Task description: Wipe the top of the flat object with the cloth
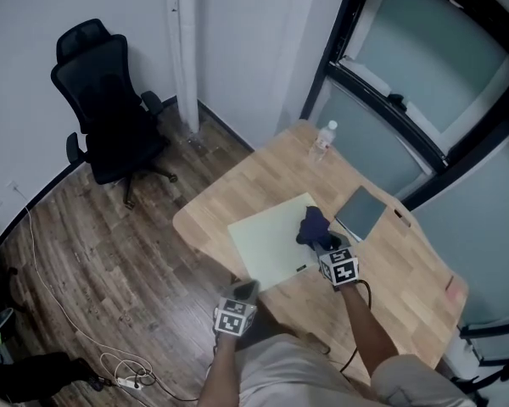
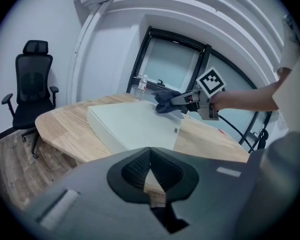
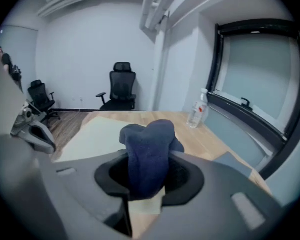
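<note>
the left gripper (image 1: pixel 247 289) hangs low by the body, its 2 jaws together, empty. the right arm (image 1: pixel 369 327) reaches forward, the right gripper (image 1: pixel 319 241) clamped on the cloth (image 1: pixel 311 221).

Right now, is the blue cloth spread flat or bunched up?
Bunched up: the cloth stands as a rounded wad clamped between the right gripper's jaws.

Nothing legible: label (image 3: pixel 202 110) on the bottle (image 3: pixel 196 118) and sticker (image 2: pixel 176 130) on the flat object (image 2: pixel 130 124) are too small.
</note>
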A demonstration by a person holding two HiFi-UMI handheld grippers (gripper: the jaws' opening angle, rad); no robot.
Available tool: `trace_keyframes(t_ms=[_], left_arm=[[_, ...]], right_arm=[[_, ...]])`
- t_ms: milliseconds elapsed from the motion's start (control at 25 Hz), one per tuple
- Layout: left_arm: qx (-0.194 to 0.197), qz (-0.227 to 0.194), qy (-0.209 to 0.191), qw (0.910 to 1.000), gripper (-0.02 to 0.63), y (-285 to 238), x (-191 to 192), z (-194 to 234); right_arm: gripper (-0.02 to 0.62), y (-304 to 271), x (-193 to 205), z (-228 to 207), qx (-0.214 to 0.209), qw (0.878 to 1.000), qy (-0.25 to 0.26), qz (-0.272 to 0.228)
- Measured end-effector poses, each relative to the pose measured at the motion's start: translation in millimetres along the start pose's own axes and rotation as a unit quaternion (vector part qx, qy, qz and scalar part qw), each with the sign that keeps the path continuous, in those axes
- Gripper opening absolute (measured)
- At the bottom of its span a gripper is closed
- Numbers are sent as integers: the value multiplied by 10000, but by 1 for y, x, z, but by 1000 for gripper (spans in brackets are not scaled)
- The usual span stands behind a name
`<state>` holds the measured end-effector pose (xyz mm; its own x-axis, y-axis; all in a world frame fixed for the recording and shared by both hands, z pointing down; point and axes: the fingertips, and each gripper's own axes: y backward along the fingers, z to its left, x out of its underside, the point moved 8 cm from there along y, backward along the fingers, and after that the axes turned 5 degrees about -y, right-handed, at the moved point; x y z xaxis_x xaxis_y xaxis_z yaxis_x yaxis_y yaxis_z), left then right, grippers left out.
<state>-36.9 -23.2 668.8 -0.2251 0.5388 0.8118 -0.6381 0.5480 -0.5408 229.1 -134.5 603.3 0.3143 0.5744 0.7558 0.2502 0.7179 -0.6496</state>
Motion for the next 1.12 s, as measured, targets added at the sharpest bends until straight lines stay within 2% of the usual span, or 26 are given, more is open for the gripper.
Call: trace_keyframes(t_ms=[240,400,440,520,560,720,1120], left_arm=[[80,13,-167,9998,8,7,4,-12],[183,121,-291,9993,8,3,9,-18],[194,157,-304,9992,8,1,11,-19],[195,204,-302,9991,8,-2,14,-21],[187,206,-293,9992,8,-3,15,-21],[192,246,-315,9990,8,-4,15,-20],[202,393,-328,9985,9,-5,13,-20]], right_arm=[[126,5,10,115,-1208,9915,461,-146],[126,-2,21,163,-1938,9797,105,-496],[126,-3,25,171,-2031,9782,303,-302],[126,-6,36,181,-2060,9742,890,226],[126,-9,42,184,-2026,9731,1046,320],[126,-10,49,184,-1902,9768,974,170],[126,-10,50,166,-1709,9787,1126,188]])
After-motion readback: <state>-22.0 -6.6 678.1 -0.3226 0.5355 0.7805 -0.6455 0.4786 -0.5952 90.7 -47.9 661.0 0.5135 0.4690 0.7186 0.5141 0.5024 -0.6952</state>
